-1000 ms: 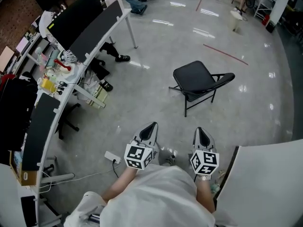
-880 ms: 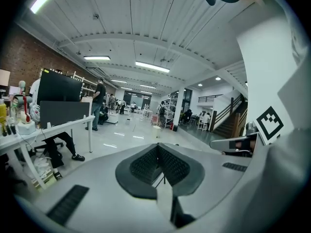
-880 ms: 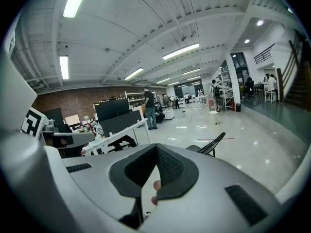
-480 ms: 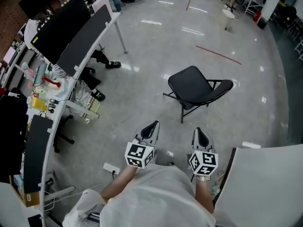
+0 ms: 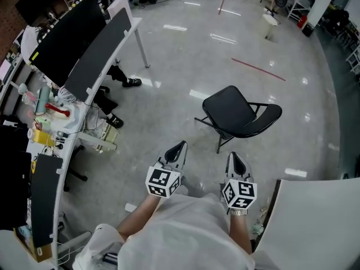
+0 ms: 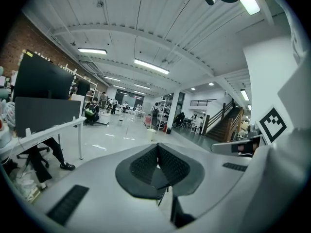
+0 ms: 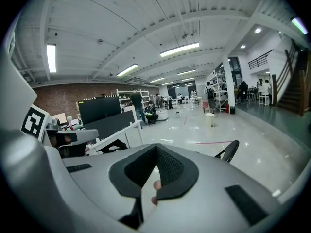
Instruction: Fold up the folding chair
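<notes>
At 1 o'clock, well apart from the left gripper point(image 5: 178, 148) & right gripper point(image 5: 234, 159) (both w/ jaws shut, empty), the folding chair point(image 5: 239, 114) stood unfolded: approach step, prob.; next called for closing in, opening jaws, gripping it.

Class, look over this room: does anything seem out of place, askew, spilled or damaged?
Only the black folding chair: it stands open and alone on the open floor, turned at an angle, well away from the desk. It is upright; no spill or damage shows.
</notes>
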Demonstrator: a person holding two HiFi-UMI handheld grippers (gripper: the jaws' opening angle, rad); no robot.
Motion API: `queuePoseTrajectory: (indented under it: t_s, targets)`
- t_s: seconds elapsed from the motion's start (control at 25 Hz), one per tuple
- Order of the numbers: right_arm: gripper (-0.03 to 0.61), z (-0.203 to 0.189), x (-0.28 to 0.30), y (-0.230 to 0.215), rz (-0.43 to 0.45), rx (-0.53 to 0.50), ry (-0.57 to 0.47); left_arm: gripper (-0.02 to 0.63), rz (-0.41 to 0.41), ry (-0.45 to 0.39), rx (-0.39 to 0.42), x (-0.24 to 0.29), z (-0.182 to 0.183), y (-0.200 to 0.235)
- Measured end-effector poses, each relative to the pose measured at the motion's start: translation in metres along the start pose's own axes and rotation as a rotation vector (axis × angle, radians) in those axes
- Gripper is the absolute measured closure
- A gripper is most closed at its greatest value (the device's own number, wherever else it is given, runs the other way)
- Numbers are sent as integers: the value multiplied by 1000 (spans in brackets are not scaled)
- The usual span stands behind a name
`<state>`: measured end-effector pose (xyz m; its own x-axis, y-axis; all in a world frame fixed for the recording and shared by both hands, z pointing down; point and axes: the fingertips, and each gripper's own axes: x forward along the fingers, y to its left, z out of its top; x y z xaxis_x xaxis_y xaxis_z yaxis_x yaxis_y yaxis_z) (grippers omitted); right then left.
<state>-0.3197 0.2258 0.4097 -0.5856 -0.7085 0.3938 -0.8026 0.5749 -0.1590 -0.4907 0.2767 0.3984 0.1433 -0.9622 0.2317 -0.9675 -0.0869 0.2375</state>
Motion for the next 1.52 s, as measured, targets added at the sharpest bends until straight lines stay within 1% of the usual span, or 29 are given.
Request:
queuePoseTrajectory:
  t_s: [0.16, 0.32, 0.52, 0.72, 1.04, 1.24, 1.52]
  targets:
    - [574, 2, 12, 1, -25, 4, 8, 603, -14, -1, -5, 9, 3, 15]
    - [574, 2, 18, -4, -54, 36, 15, 603, -32, 27, -22, 17, -5, 21]
    - [574, -2, 20, -24, -108, 61, 30, 603, -79, 57, -27, 40, -12, 13]
    - [574, 0, 29, -49, -146, 99, 32, 603, -116, 74, -10, 66, -7, 2]
    - [574, 18, 86, -81, -137, 132, 40, 603, -110, 113, 11, 125, 4, 12]
    - [574, 32, 120, -110, -139, 151, 38, 603, -122, 123, 42, 171, 17, 14]
    - [574, 50, 145, -156, -134, 165, 30, 603, -148, 119, 78, 228, 33, -6]
